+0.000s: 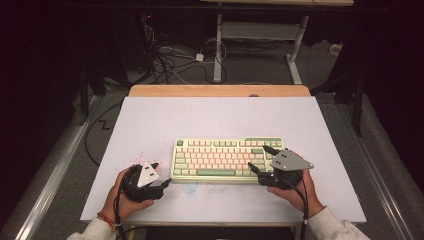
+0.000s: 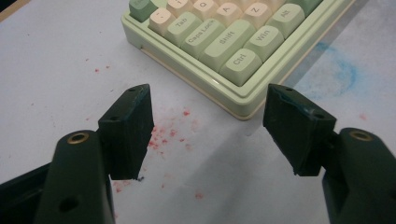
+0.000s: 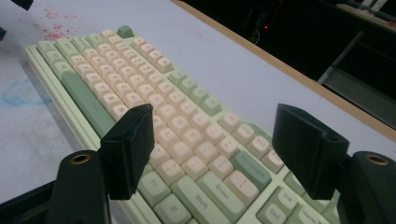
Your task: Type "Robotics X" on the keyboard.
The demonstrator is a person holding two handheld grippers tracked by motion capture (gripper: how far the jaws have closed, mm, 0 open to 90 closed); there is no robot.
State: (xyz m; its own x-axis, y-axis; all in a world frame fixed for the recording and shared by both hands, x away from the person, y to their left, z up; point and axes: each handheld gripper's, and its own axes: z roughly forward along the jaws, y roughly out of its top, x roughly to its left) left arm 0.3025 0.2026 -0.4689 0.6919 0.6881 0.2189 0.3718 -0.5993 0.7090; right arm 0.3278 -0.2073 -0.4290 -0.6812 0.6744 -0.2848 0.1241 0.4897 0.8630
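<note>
Your left gripper (image 1: 161, 175) sits low at the near-left of the table (image 1: 150, 115), held in your left hand (image 1: 122, 192), and its fingers (image 2: 128, 130) stand released with nothing between them. In the left gripper view they frame the keyboard's near-left corner, the Ctrl key just ahead of the gap and bare table with red flecks (image 2: 168, 133) beneath. So from this side the keyboard (image 1: 227, 160) lies ahead and to the right, apart from the fingertips but close.

Moving right, the keyboard rests flat at the middle of the table, its long axis running left to right across your body, space bar edge toward you. A faint blue smudge (image 1: 190, 187) marks the table just in front of it.

At the right, your right gripper (image 1: 259, 160) is spread wide as well, gripping nothing. It hangs over the keyboard's right end; in the right gripper view the fingers (image 3: 130, 144) straddle the Enter and Shift block, with the key rows receding between them. Whether a fingertip actually touches a keycap is hard to tell from these angles; it looks like a slight hover.

Your right gripper is the nearer one, already above the keys, while the left waits off the corner. Any lift would want both ends taken along that long axis.
</note>
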